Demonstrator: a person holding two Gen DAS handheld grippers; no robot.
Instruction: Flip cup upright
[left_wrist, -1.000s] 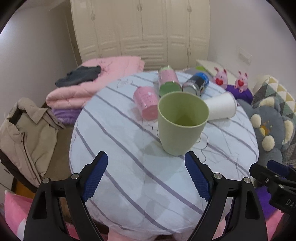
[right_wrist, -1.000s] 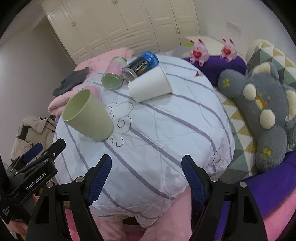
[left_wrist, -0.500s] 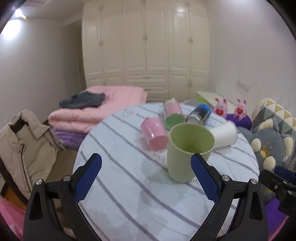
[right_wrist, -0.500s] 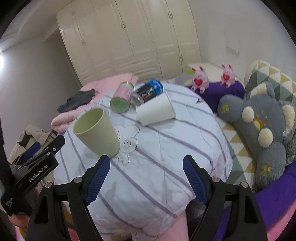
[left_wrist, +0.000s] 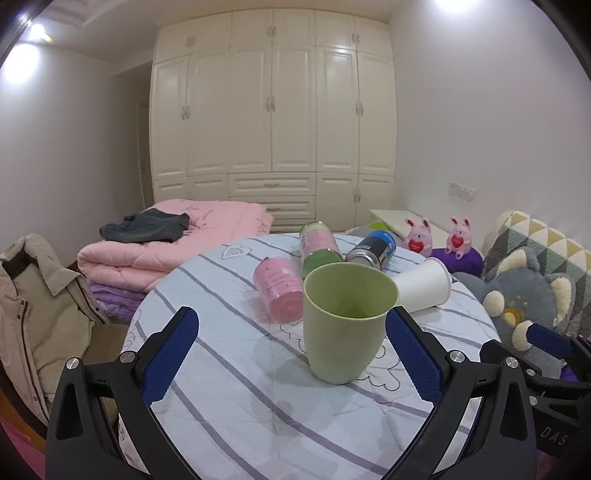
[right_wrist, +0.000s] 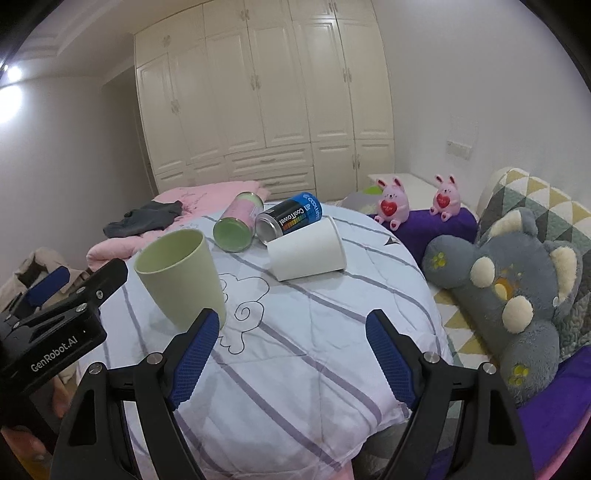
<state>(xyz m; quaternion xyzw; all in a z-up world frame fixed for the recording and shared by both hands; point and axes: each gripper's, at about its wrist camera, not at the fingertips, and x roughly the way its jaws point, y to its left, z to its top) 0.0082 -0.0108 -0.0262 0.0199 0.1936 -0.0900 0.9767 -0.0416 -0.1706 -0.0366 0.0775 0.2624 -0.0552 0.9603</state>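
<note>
We note the left gripper (left_wrist: 291, 354) at lower frame with fingers (left_wrist: 170, 354) spread apart, holding nothing. The green cup (left_wrist: 345, 321) stands upright, mouth up, centre-right on the striped desk (left_wrist: 221, 413). The right gripper (right_wrist: 291, 358) fingers are likewise apart, empty.

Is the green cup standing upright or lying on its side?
Upright: the green cup stands on its base, mouth open upward, on the striped cloth.
</note>
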